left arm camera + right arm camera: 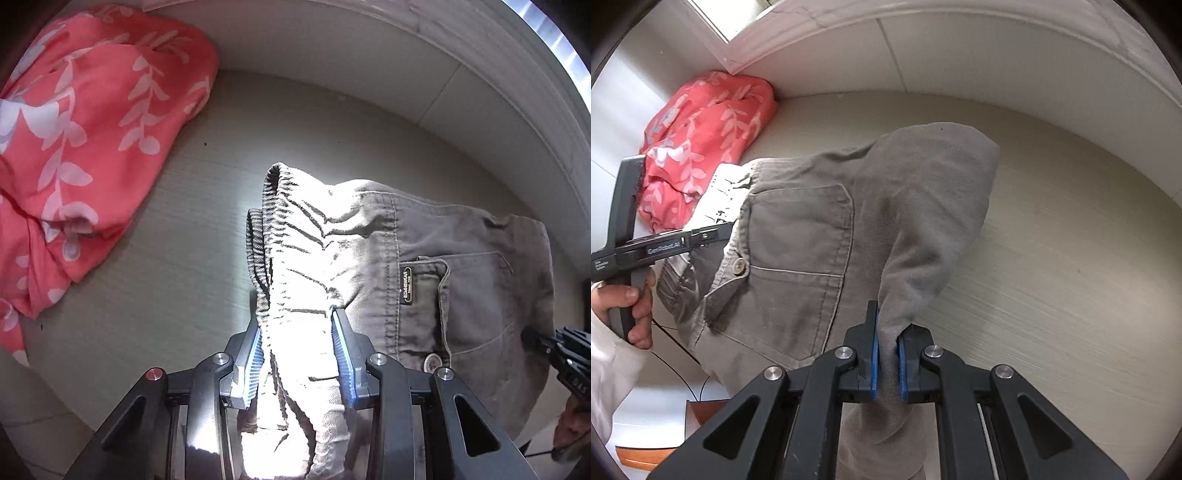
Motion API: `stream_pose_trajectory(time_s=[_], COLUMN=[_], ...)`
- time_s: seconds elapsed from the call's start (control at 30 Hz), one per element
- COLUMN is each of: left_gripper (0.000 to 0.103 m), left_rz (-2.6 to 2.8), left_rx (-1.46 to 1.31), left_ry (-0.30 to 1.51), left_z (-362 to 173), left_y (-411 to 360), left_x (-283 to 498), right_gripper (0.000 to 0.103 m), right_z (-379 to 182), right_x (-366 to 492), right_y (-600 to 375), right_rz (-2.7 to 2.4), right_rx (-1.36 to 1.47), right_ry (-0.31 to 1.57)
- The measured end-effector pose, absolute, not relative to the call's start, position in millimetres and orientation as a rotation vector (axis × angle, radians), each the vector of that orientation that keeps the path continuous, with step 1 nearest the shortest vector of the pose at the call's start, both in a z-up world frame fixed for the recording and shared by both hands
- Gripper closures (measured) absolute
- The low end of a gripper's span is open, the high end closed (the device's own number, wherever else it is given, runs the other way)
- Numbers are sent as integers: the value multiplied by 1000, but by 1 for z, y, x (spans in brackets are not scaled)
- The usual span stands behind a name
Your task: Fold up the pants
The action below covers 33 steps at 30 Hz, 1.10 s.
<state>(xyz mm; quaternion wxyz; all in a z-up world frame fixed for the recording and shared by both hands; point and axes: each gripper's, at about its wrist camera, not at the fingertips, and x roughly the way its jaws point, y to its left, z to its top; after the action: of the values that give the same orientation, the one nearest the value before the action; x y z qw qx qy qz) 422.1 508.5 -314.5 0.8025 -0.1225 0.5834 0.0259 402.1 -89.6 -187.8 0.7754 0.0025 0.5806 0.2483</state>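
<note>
We see the grey pants [812, 236] draped over the pale counter [1071, 258], beside a coral leaf-print cloth [85, 140]. The left gripper [297, 325] has its fingers pinching the bunched elastic waistband [291, 236]. The right gripper [886, 332] has its fingers pressed together on a fold of the grey fabric.

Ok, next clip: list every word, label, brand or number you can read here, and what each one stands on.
"BZMANSWEAR": black woven label beside the back pocket of the grey pants; a smaller line under it is too small to read.
"GenRobot.AI": side of the left gripper, seen from the right wrist.
"DAS": letters cut off on the right gripper at the frame edge.
Small white print at the left gripper's rear end: too blurred to read.
</note>
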Motion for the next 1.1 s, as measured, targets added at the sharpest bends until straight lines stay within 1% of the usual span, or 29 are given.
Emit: stream_pose_trajectory(time_s=[0.13,0.3,0.4,0.43,0.5,0.53,0.63,0.73,0.8,0.83,0.9,1.03,1.1], left_gripper=[64,61,60,60,57,57,56,45,31,27,27,27,26], left_rz=[51,56,66,70,84,95,133,174,191,193,191,170,168], left_rx=[-263,-268,-284,-283,-283,-292,-298,-301,-308,-308,-305,-316,-320], left_ry=[1253,1253,1254,1252,1239,1232,1202,1157,1109,1077,1023,960,931], left_z=[-326,-329,-329,-327,-321,-316,-295,-265,-243,-229,-202,-166,-148], left_y=[508,502,498,496,492,490,485,470,458,447,424,415,387], left_x=[426,424,422,420,414,409,390,366,350,341,327,307,287], right_gripper=[97,97,96,94,87,86,85,84,84,84,84,82,74], right_z=[-196,-198,-203,-203,-199,-195,-179,-156,-143,-136,-123,-97,-85], right_x=[405,405,408,409,410,407,397,377,366,358,345,313,294], right_y=[-82,-81,-89,-95,-98,-100,-110,-130,-149,-160,-178,-219,-242], right_rz=[525,506,502,503,503,504,503,483,485,485,478,477,488], right_rx=[-72,-38,57,89,104,102,77,60,74,85,106,155,176], right_ry=[1270,1251,1263,1271,1267,1262,1237,1186,1156,1137,1106,1045,1025])
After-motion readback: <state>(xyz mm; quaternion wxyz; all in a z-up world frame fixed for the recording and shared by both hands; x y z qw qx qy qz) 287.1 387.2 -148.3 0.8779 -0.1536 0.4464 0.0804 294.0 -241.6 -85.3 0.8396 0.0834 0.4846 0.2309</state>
